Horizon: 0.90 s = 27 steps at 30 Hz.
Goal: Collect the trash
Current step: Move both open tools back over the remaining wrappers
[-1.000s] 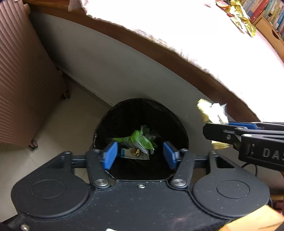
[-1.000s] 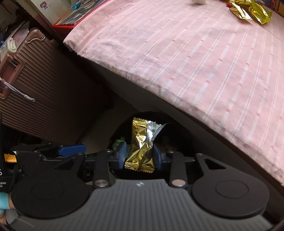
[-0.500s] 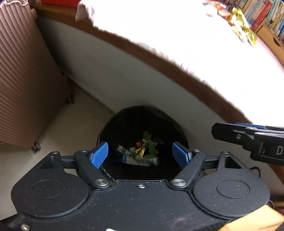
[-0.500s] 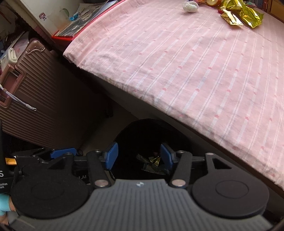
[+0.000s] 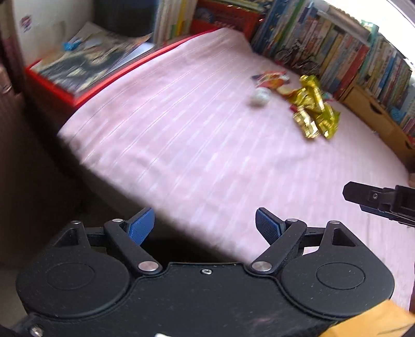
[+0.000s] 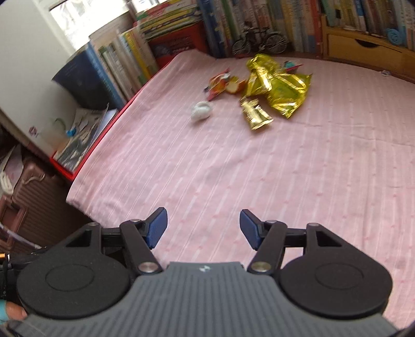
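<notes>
Both tongs empty and opening: left tongs [image 5: 205, 224] with blue pads spread wide above the near edge of the bed [image 5: 207, 160], nothing between them; right tongs [image 6: 202, 226] likewise parted over bare pink sheet, nothing held. Remaining trash bunched near the far edge of the bed, just in front of the books [image 6: 228, 23]: large gold wrapper [image 6: 282, 88], small gold packet [image 6: 255, 114] just beside it on the near side, red-orange wrapper [image 6: 220, 83] to the left, white crumpled ball [image 6: 201, 110] nearest the left edge. Step in hand, by judgement: reaching for the next pieces. Best done by sending one pair of tongs to each item, well apart; descending steeply; pinching foil at a raised crease, not flat against the sheet, lest fabric be caught; taking the outlying ball and small packet first, since easiest to isolate.
</notes>
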Each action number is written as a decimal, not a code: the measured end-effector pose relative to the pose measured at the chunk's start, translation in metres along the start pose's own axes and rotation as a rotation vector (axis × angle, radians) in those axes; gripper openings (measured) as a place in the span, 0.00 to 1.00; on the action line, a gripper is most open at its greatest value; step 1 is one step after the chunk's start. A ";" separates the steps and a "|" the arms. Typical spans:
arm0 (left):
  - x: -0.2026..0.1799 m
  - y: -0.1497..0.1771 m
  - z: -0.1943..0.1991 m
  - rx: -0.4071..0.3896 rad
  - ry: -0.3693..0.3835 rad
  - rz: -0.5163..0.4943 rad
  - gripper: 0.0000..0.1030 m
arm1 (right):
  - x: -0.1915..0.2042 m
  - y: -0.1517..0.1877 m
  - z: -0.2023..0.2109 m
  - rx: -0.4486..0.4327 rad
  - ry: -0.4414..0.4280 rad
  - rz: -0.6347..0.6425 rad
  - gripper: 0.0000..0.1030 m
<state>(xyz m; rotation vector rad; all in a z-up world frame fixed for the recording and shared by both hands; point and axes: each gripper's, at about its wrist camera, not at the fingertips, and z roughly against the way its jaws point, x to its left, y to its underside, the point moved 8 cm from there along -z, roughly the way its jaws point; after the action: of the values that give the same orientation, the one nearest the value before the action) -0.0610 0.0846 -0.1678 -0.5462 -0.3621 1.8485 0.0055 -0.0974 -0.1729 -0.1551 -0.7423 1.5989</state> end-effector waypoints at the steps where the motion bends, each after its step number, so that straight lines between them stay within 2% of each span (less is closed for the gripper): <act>1: -0.011 -0.008 -0.004 -0.004 0.010 -0.006 0.82 | -0.013 -0.012 0.001 -0.017 0.010 -0.019 0.72; 5: -0.065 -0.043 -0.023 -0.007 0.031 -0.051 0.82 | -0.059 -0.059 -0.001 -0.081 0.052 -0.072 0.74; 8: -0.105 -0.062 -0.050 -0.002 0.045 -0.074 0.82 | -0.094 -0.098 0.000 -0.140 0.073 -0.098 0.76; 12: -0.151 -0.089 -0.095 0.008 0.072 -0.102 0.82 | -0.134 -0.129 0.001 -0.192 0.106 -0.106 0.79; 17: -0.192 -0.119 -0.152 0.018 0.067 -0.092 0.80 | -0.173 -0.141 -0.004 -0.189 0.141 -0.108 0.79; 22: -0.205 -0.132 -0.191 0.032 0.022 -0.062 0.74 | -0.193 -0.142 -0.016 -0.152 0.171 -0.046 0.80; 25: -0.205 -0.135 -0.207 0.053 -0.003 -0.037 0.67 | -0.197 -0.143 -0.025 -0.130 0.169 -0.014 0.80; 26: -0.205 -0.135 -0.212 0.062 -0.003 -0.030 0.62 | -0.198 -0.145 -0.030 -0.123 0.164 -0.007 0.80; 27: -0.205 -0.136 -0.216 0.071 0.002 -0.021 0.53 | -0.198 -0.146 -0.033 -0.117 0.159 -0.002 0.80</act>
<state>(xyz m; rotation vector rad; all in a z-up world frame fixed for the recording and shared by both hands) 0.2191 -0.0673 -0.2440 -0.4940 -0.2988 1.8328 0.1824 -0.2708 -0.1827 -0.3625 -0.7119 1.5217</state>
